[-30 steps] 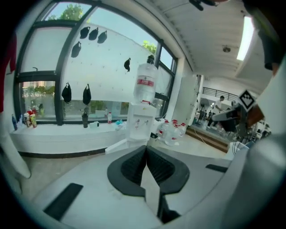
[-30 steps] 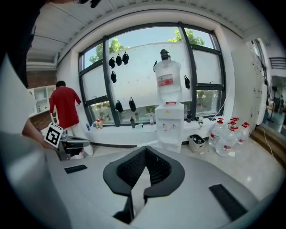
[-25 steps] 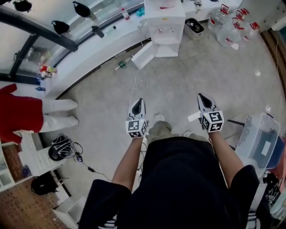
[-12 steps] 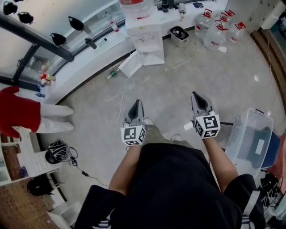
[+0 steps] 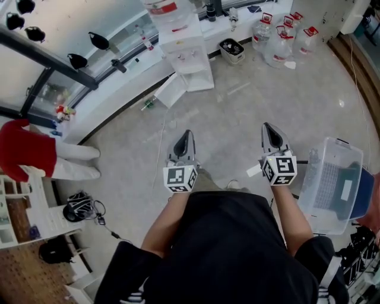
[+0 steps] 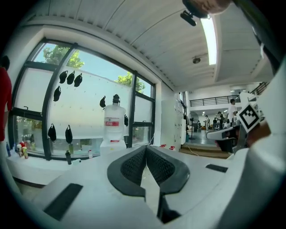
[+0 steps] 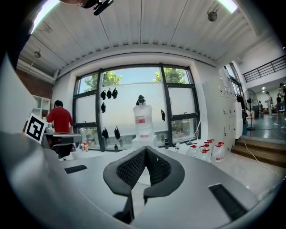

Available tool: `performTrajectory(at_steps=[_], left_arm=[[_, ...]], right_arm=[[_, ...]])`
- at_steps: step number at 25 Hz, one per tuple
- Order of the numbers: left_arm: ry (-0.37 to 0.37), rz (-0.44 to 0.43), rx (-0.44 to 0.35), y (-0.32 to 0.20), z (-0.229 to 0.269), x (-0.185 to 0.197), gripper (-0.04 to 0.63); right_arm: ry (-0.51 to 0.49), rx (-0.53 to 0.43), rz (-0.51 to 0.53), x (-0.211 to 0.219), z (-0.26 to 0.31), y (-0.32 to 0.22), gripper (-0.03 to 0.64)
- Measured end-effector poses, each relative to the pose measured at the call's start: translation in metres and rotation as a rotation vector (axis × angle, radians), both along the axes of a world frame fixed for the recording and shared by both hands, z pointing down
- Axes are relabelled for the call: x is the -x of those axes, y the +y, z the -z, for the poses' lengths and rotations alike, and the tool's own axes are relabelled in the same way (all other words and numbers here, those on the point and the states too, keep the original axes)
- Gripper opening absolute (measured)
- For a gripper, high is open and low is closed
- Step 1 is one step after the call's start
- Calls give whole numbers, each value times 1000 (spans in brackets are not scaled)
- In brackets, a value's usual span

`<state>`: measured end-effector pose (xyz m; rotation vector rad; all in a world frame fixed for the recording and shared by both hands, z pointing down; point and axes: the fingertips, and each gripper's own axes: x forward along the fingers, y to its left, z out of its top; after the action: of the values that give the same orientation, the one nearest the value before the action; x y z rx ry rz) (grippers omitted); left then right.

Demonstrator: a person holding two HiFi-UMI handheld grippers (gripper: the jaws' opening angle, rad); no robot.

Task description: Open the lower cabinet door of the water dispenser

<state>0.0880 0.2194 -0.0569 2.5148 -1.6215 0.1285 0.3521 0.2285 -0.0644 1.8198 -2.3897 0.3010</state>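
Note:
The white water dispenser stands against the window wall at the top of the head view, with a clear bottle on top. Its lower cabinet door appears swung out to the left. My left gripper and right gripper are held side by side over the floor, well short of the dispenser, both shut and empty. In the left gripper view the dispenser shows far off beyond the shut gripper. The right gripper view likewise has the dispenser beyond the closed gripper.
Several red-capped water jugs and a small bin stand right of the dispenser. A clear plastic crate sits on the floor at my right. A person in red stands at the left. A green bottle and a cable lie on the floor.
The head view has swung, so the dispenser now sits further left and its bottle shows. Both grippers stay shut and side by side in front of me.

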Motion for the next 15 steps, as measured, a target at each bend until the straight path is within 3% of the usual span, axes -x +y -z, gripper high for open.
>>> performTrajectory(at_steps=[7,15], left_arm=[[-17,-13,-5,16,-2,-11,5],[39,30,5,14,3,-2,5]], right_arm=[[6,-24,28,-1,1,12,-2],[14,-35,16,-7,2,17,-2]])
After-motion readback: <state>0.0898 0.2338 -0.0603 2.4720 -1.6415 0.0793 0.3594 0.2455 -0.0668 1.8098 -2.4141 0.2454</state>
